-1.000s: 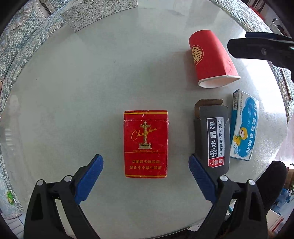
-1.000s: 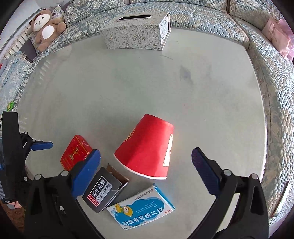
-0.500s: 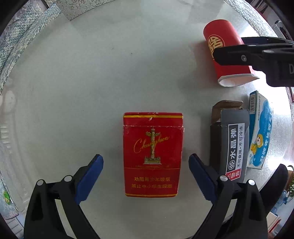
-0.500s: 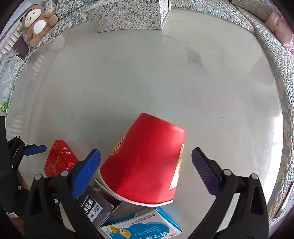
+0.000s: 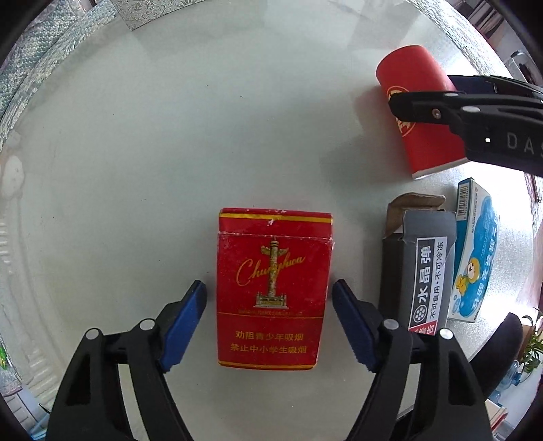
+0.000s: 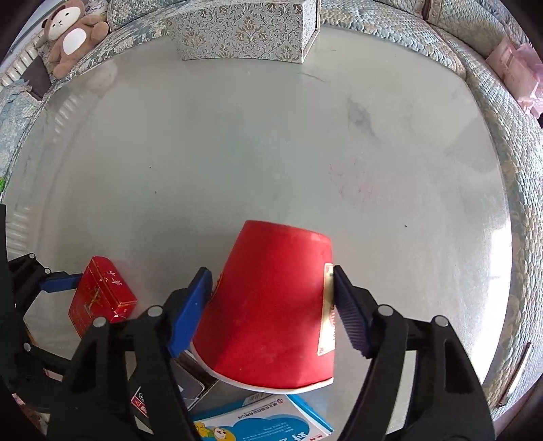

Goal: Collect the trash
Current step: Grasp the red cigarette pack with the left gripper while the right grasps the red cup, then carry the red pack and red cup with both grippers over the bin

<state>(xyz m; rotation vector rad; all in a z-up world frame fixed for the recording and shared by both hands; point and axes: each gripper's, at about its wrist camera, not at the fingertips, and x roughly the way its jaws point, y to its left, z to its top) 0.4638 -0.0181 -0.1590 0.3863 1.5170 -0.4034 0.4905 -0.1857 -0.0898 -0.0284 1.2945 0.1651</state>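
Note:
A red cigarette pack (image 5: 271, 291) lies flat on the glass table (image 5: 169, 152). My left gripper (image 5: 269, 322) straddles it, with a small gap showing on each side, so it is open. A red paper cup (image 6: 271, 312) lies on its side. My right gripper (image 6: 271, 308) is around it with both blue pads touching or nearly touching its sides. The cup (image 5: 420, 108) and the right gripper also show in the left wrist view; the pack (image 6: 101, 298) shows in the right wrist view.
A grey box (image 5: 420, 274) with an open flap and a blue cartoon box (image 5: 475, 254) lie right of the pack. A patterned tissue box (image 6: 244, 30) stands at the table's far edge. A sofa with a teddy bear (image 6: 71, 34) curves around the table.
Both grippers have moved forward and down and narrowed. The left now straddles the cigarette pack, the right has closed in around the red cup.

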